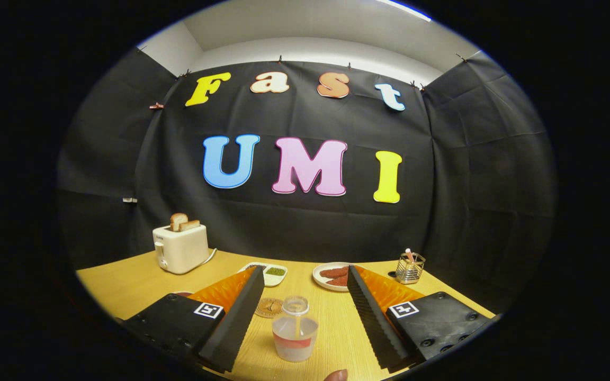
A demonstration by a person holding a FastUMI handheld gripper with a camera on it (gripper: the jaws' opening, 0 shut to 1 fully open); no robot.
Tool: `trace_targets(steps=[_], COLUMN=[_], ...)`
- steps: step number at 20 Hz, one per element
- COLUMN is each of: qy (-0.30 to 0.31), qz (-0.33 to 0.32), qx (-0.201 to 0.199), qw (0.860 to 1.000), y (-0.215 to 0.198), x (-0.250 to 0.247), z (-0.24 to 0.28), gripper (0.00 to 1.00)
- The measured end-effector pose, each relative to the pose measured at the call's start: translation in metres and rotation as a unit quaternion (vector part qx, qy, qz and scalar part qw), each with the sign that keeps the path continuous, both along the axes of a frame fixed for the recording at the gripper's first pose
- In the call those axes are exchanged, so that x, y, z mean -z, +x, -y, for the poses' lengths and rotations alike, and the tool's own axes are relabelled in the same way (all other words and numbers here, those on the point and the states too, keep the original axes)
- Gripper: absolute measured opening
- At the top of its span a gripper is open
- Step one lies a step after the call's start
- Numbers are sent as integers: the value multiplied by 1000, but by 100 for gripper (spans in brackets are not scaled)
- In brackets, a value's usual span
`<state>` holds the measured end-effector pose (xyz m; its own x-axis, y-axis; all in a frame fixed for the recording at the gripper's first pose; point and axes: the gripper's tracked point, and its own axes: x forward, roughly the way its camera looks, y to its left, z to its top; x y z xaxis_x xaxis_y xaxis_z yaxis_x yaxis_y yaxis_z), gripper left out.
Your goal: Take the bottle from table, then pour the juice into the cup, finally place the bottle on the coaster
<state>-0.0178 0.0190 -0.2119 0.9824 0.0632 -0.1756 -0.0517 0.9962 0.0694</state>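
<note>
Wooden table (125, 286), black-cloth booth, bottle (295, 329) between wide-apart jaws, toaster (180, 247)

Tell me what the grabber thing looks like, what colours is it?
The gripper has two long black fingers with ridged, saw-like inner faces. Behind each finger is a bright orange ribbed piece, and further back a black block with screws. Each block wears a little white square sticker with a black pattern on it.

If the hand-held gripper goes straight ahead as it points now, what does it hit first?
Likely the bottle: it stands between the open fingers of the hand-held gripper, untouched. The coaster lies just beyond it, a little towards the left finger; depth is uncertain in the fisheye view.
</note>
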Motion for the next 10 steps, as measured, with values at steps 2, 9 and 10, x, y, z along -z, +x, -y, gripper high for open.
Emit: trace_targets(steps=[2,9,10], qy=[0,10,11], qz=[-8,-27,-31], qx=[-5,-17,-18], qw=[1000,999,999], y=[-2,-3,-2], x=[19,69,77], z=[-2,-8,-10], gripper=[97,98,97])
